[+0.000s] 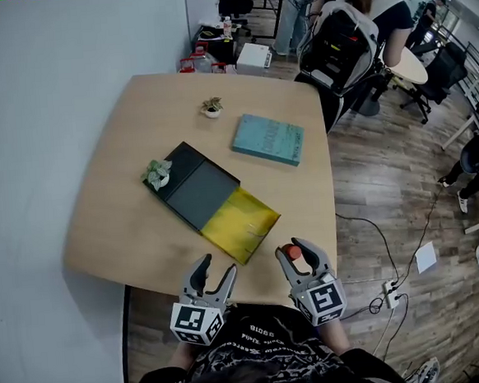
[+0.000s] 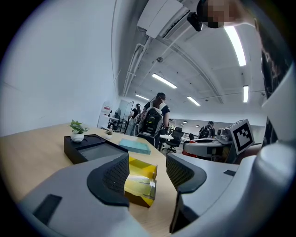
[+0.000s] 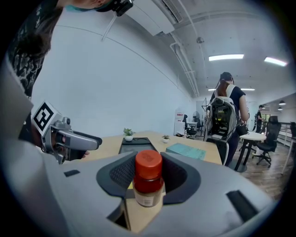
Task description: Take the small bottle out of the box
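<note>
Your right gripper [image 1: 298, 255]: jaws partly closed, clamped on the small bottle [image 3: 148, 178], red cap up | bottle: outside the yellow box [image 1: 242, 223], apart from its near side | your left gripper [image 1: 213, 276]: jaws apart, empty, near that box's near end.
</note>
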A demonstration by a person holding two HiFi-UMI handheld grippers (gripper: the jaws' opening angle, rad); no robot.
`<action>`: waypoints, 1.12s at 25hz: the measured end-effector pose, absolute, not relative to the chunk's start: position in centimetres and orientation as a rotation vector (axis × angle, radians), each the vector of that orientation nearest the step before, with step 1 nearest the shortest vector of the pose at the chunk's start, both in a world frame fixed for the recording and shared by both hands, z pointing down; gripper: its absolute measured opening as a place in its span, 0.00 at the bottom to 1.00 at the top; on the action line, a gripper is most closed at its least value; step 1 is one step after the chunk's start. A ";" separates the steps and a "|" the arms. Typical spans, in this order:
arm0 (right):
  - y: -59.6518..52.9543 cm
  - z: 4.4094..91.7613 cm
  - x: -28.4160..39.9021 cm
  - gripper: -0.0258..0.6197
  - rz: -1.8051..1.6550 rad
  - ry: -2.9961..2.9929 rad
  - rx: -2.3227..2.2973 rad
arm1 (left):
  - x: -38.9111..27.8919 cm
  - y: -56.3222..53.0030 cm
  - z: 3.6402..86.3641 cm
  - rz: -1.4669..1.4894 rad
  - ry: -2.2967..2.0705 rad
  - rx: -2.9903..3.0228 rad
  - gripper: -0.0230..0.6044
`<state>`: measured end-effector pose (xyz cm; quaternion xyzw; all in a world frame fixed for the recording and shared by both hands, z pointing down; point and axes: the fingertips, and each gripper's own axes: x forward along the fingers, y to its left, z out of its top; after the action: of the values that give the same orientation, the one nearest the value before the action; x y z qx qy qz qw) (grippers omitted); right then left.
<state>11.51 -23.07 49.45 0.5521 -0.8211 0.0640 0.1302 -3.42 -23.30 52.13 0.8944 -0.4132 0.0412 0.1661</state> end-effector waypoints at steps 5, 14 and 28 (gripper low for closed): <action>-23.5 49.5 11.6 0.28 0.190 -2.392 1.598 | -3.1 -23.7 52.1 0.162 -1.208 2.569 0.25; -23.9 49.5 11.7 0.28 0.185 -2.398 1.593 | -3.0 -24.3 52.0 0.142 -1.218 2.551 0.06; -24.7 49.7 12.1 0.28 0.191 -2.397 1.600 | -2.0 -24.8 51.6 0.124 -1.181 2.562 0.04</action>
<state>12.07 -24.67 49.75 0.5494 -0.8234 0.0657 0.1263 -2.03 -24.82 51.64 0.8959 -0.4129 0.0435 0.1584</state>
